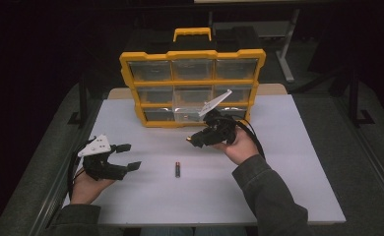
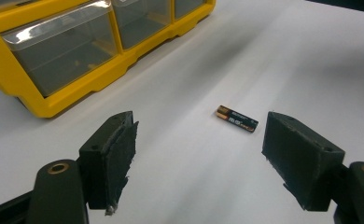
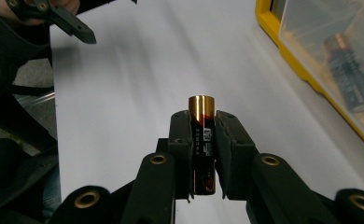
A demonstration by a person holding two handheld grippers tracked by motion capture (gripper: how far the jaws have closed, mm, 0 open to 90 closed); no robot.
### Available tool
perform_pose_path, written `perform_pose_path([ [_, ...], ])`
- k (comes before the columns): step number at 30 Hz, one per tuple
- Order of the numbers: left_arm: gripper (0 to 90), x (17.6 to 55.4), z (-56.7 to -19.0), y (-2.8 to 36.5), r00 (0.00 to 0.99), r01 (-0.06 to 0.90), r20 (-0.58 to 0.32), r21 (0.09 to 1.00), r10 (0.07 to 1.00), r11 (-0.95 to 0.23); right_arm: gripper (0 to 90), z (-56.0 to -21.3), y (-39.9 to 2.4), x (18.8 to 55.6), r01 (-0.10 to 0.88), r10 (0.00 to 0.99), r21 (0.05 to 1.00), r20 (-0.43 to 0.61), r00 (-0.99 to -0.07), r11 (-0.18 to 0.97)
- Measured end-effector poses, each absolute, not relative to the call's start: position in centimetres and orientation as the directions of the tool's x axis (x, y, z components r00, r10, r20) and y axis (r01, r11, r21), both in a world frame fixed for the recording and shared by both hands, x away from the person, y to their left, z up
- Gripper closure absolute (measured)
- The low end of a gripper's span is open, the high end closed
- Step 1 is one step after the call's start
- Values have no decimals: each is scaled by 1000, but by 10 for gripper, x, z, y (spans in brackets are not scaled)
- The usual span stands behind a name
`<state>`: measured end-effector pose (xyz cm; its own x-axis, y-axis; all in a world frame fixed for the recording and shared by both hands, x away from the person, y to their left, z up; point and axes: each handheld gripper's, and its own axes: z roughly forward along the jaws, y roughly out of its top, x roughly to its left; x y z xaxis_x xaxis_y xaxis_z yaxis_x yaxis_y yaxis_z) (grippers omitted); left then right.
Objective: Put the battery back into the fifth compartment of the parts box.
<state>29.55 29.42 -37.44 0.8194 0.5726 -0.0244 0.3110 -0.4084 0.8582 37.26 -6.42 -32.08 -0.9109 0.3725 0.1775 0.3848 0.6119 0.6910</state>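
Clamping a battery (image 3: 202,140) lengthwise between its pads, the right gripper (image 1: 196,140) hovers above the white table (image 1: 288,172), just in front of the yellow drawer organizer (image 1: 192,88). In the right gripper view the cell stands along the jaws with its copper-coloured end poking out past the fingertips — a firm, centred hold, as far as that view shows. The work in hand looks like sorting loose batteries into the organizer's clear drawers, and this is the carrying step: one cell lifted, not yet delivered.

A second battery (image 1: 177,169) lies flat on the table between the two hands, well apart from either gripper. The left gripper (image 1: 129,156) rests low at the table's left side with its jaws spread wide and nothing between them; in the left gripper view that loose cell lies ahead of the open pads.

Another battery (image 3: 353,79) seems to sit already inside a clear drawer (image 3: 334,65) at the organizer's bottom row, though the plastic blurs it and I cannot be sure which compartment that is. In the high view the bottom middle drawer (image 1: 190,114) may be pulled forward a little — hard to tell behind the hand.

The next move calls for bringing the held cell over an open drawer, tipping it past the drawer's rim, and parting the jaws only once it is above the tray.
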Motion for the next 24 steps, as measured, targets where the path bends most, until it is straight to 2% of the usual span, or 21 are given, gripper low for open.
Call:
perform_pose_path([
  [5, 250, 297, -374, 295, 824, 294, -6, 859, 566, -419, 762, -307, -66, 376, 359, 365, 701, 150, -919, 617],
  [24, 250, 296, -374, 295, 819, 307, -24, 862, 574, -403, 762, -246, -62, 394, 303, 367, 731, 77, -927, 611],
])
